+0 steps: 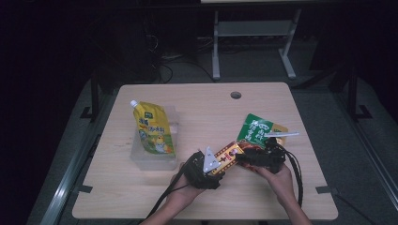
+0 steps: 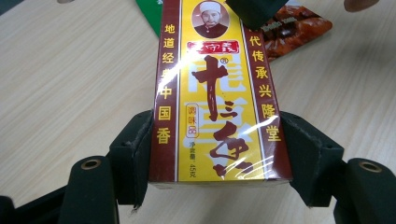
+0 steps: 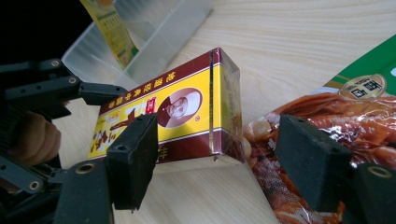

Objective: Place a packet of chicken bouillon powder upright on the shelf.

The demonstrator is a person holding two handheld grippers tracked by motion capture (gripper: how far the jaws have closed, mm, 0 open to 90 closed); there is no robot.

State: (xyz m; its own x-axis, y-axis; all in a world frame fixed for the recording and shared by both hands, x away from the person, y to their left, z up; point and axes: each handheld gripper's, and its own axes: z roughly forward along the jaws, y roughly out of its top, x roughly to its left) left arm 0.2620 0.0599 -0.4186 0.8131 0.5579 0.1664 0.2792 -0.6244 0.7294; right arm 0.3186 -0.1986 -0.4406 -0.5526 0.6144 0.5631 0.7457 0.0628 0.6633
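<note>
Yellow and maroon box (image 2: 215,98) clamped by its long sides in left gripper (image 2: 215,154), just above table (image 1: 197,117). Right gripper (image 3: 215,158) with jaws wide, around the box's far end, pads apart from it. Snack packet (image 3: 327,126) touching the box, plastic tub (image 1: 155,159) behind.

A light wooden table (image 1: 206,112) carries a clear bin (image 1: 155,157) and snack packets (image 1: 256,129).
</note>
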